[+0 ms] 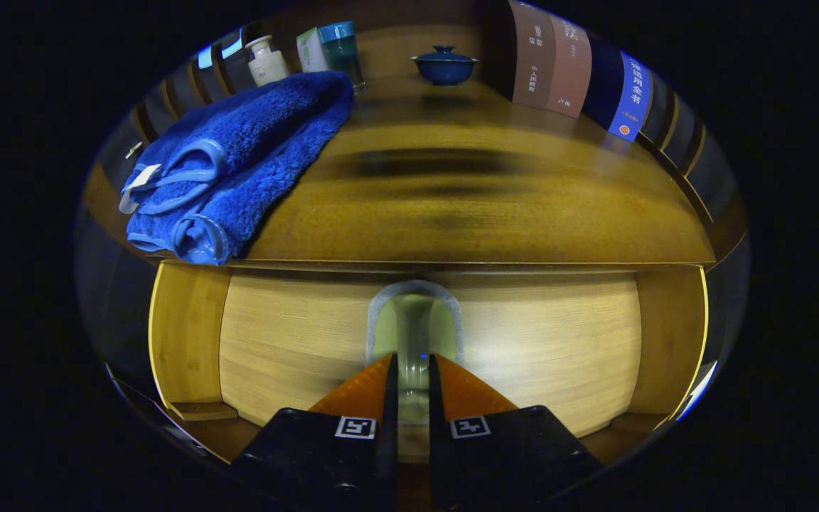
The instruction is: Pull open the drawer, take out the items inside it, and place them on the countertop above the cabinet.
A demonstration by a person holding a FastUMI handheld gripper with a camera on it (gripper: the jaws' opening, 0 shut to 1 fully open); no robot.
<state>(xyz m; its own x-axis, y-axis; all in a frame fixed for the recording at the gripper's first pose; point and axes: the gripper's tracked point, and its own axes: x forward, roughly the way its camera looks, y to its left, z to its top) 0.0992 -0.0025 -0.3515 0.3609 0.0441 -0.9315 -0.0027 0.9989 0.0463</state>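
Pale wood makes up the drawer front (296, 341), which fills the space just ahead of the claw (413, 366). An arched recess sits in the middle of that front, and a translucent handle (413, 320) runs upright through it. The two fingers of the claw are drawn close together with only a narrow gap between them, and the lower part of the handle sits in that gap. Both fingertips appear to press against the handle's sides, so the claw seems to have hold of it. The drawer front looks flush with the cabinet's side panels (185, 334), so the drawer appears closed; whatever lies inside it is hidden.

Above the drawer runs the darker wooden bench (466, 206), its front edge directly over the drawer front. A folded blue towel (239, 160) lies on the left part of the bench, one rolled end hanging close to the front edge. Behind the towel, at the back of the bench, stand a small white bottle (267, 60), a pale tube (310, 50) and a teal container (340, 46), close to one another. A blue lidded bowl (443, 65) sits at the back middle, apart from them. Several upright books (573, 71) stand along the right rear of the bench.
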